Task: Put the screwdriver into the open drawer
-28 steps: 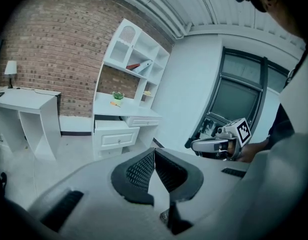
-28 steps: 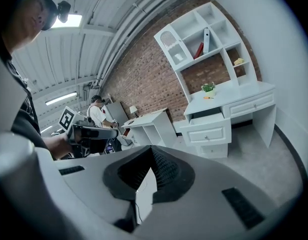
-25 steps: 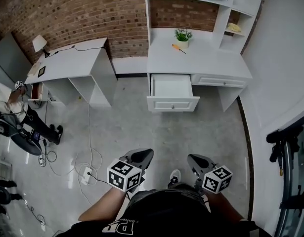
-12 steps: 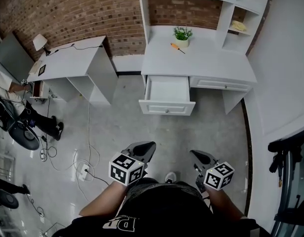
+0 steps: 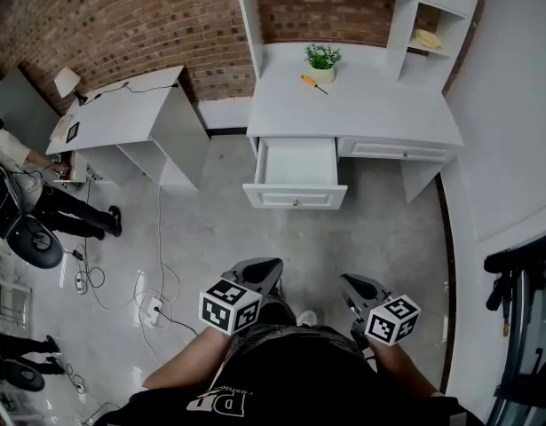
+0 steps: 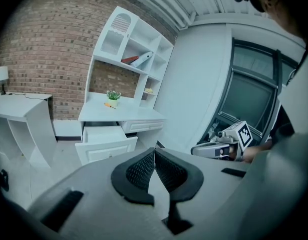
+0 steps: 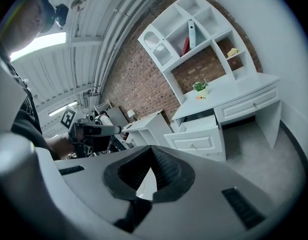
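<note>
White worktop (image 5: 370,109) bears an orange-handled screwdriver (image 5: 313,83), far beyond left claw (image 5: 265,267) and right claw (image 5: 351,284). Both are closed, empty.

Orange-handled screwdriver (image 5: 313,83) flat on white desk (image 5: 379,114), above pulled-out, empty white drawer (image 5: 295,197)

The floor (image 5: 370,238) between you and the desk (image 5: 370,114) lies open straight ahead. The pulled-out drawer (image 5: 295,162) juts from the desk front into that path, its top open from above. To your left, cables (image 5: 157,302) trail over the floor near the side table (image 5: 130,114).
</note>
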`<control>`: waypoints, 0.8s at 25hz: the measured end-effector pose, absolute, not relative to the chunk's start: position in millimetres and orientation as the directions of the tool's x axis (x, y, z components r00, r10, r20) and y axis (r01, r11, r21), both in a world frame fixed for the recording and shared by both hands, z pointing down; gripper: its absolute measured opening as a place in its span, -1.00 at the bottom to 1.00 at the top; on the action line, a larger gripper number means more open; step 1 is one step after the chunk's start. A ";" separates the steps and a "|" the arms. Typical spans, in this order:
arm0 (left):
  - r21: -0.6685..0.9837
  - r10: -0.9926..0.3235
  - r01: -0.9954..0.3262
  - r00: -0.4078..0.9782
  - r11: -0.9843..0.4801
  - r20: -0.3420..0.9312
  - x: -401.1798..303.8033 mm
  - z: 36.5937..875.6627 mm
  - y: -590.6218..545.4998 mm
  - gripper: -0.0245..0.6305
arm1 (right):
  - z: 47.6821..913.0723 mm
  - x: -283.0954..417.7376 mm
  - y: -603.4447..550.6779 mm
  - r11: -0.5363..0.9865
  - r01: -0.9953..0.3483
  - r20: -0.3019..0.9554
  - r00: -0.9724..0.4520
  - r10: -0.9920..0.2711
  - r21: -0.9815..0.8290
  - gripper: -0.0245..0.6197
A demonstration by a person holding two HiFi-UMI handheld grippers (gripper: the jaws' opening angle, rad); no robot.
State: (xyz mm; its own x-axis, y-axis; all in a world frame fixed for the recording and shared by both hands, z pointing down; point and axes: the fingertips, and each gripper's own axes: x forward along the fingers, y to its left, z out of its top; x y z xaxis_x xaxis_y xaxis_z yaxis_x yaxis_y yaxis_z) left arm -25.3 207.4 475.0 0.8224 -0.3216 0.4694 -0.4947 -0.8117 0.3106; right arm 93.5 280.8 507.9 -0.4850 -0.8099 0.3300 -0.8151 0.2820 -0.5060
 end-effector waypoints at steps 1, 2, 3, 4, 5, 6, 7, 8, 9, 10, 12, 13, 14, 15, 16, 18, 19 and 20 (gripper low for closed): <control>0.312 -0.319 -0.493 0.824 -0.812 0.469 -21.4 475.6 202.7 -0.87 | 509.5 94.5 277.6 0.283 -0.814 0.335 -0.489 -0.806 -0.508 -0.91; 0.317 -0.317 -0.491 0.826 -0.812 0.466 -18.0 476.0 198.3 -0.87 | 511.2 95.2 274.4 0.284 -0.812 0.340 -0.494 -0.800 -0.509 -0.91; 0.322 -0.317 -0.490 0.828 -0.810 0.463 -15.2 476.3 194.2 -0.87 | 513.0 95.9 270.7 0.287 -0.811 0.346 -0.499 -0.795 -0.510 -0.91; 0.326 -0.317 -0.489 0.830 -0.809 0.459 -13.1 476.7 189.9 -0.87 | 514.2 96.8 265.7 0.289 -0.811 0.350 -0.502 -0.791 -0.509 -0.91; 0.328 -0.317 -0.489 0.831 -0.808 0.457 -11.6 477.2 184.6 -0.87 | 514.3 98.0 259.0 0.292 -0.811 0.351 -0.504 -0.789 -0.508 -0.91; 0.328 -0.317 -0.490 0.830 -0.808 0.458 -10.7 478.0 178.1 -0.87 | 513.1 99.4 250.9 0.295 -0.811 0.350 -0.505 -0.789 -0.505 -0.91; 0.326 -0.317 -0.490 0.830 -0.808 0.459 -9.9 479.0 170.6 -0.87 | 511.0 100.7 242.2 0.298 -0.812 0.346 -0.504 -0.791 -0.501 -0.91; 0.326 -0.317 -0.489 0.830 -0.809 0.460 -9.0 479.9 162.6 -0.87 | 508.5 102.1 233.6 0.300 -0.815 0.344 -0.502 -0.794 -0.497 -0.91; 0.325 -0.315 -0.488 0.831 -0.810 0.459 -7.9 480.3 154.6 -0.87 | 506.2 103.3 225.5 0.301 -0.817 0.343 -0.499 -0.796 -0.492 -0.91; 0.324 -0.315 -0.485 0.832 -0.813 0.456 -6.6 479.9 146.5 -0.87 | 504.6 104.2 217.9 0.300 -0.820 0.344 -0.497 -0.797 -0.488 -0.91; 0.320 -0.315 -0.479 0.836 -0.817 0.449 -3.8 477.9 129.2 -0.87 | 504.7 105.7 203.2 0.298 -0.823 0.354 -0.495 -0.794 -0.483 -0.91; 0.321 -0.315 -0.478 0.838 -0.818 0.446 -2.2 477.3 120.2 -0.87 | 506.3 106.5 195.6 0.296 -0.825 0.363 -0.495 -0.790 -0.481 -0.91; 0.324 -0.313 -0.476 0.839 -0.817 0.444 -0.8 477.7 111.2 -0.87 | 508.5 107.1 187.7 0.293 -0.826 0.372 -0.495 -0.785 -0.481 -0.91; 0.327 -0.309 -0.474 0.841 -0.818 0.445 0.3 478.8 102.5 -0.87 | 510.5 107.5 179.4 0.290 -0.828 0.381 -0.495 -0.781 -0.480 -0.91; 0.329 -0.304 -0.470 0.842 -0.819 0.446 1.1 480.2 93.7 -0.87 | 511.8 107.8 170.4 0.288 -0.829 0.388 -0.494 -0.778 -0.479 -0.91; 0.328 -0.295 -0.463 0.844 -0.823 0.449 1.9 481.3 72.3 -0.87 | 510.4 108.4 147.7 0.288 -0.836 0.397 -0.489 -0.777 -0.467 -0.91; 0.327 -0.293 -0.460 0.845 -0.826 0.448 2.2 480.4 59.5 -0.87 | 507.7 108.5 134.5 0.290 -0.841 0.399 -0.485 -0.778 -0.457 -0.91; 0.326 -0.293 -0.458 0.846 -0.827 0.445 2.3 478.3 45.8 -0.87 | 504.2 108.4 120.9 0.292 -0.846 0.400 -0.480 -0.780 -0.446 -0.91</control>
State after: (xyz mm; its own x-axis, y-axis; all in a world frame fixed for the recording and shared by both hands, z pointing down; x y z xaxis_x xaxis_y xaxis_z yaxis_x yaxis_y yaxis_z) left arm 2.3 45.8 478.3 0.8463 -0.2932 0.4448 -0.4577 -0.8274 0.3255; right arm 108.4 120.9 504.2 -0.4804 -0.7803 0.4005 -0.8461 0.2921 -0.4458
